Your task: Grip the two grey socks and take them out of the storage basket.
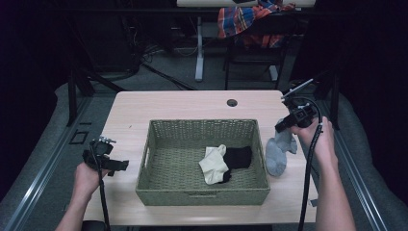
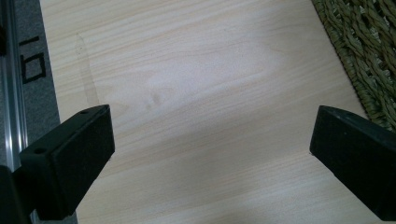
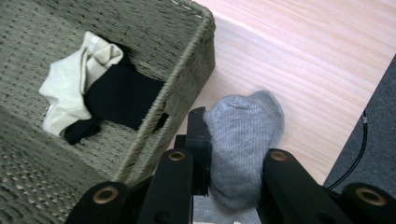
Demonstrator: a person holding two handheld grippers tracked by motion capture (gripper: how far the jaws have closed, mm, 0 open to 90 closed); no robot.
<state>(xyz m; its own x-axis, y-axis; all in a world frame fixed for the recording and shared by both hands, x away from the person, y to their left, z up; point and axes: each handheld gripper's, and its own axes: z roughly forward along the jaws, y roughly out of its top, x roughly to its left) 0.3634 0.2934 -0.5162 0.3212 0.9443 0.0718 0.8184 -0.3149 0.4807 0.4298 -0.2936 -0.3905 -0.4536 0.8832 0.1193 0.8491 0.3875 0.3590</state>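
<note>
A grey sock (image 1: 276, 154) hangs from my right gripper (image 1: 287, 126) just right of the woven basket (image 1: 202, 123), its toe resting on the table. In the right gripper view, the right gripper (image 3: 236, 154) is shut on the grey sock (image 3: 243, 126), beside the basket's wall (image 3: 187, 60). Inside the basket lie a cream sock (image 1: 213, 163) and a black sock (image 1: 238, 156), overlapping; the right gripper view has the same cream sock (image 3: 70, 84) and black sock (image 3: 119, 95). My left gripper (image 1: 115, 166) stands open over bare wood (image 2: 210, 149), left of the basket.
The wooden table (image 1: 183, 103) has a cable hole (image 1: 232, 102) at the back. Its left edge and a metal rail (image 2: 11, 107) lie close to my left gripper. A chair with a plaid cloth (image 1: 250, 21) stands behind the table.
</note>
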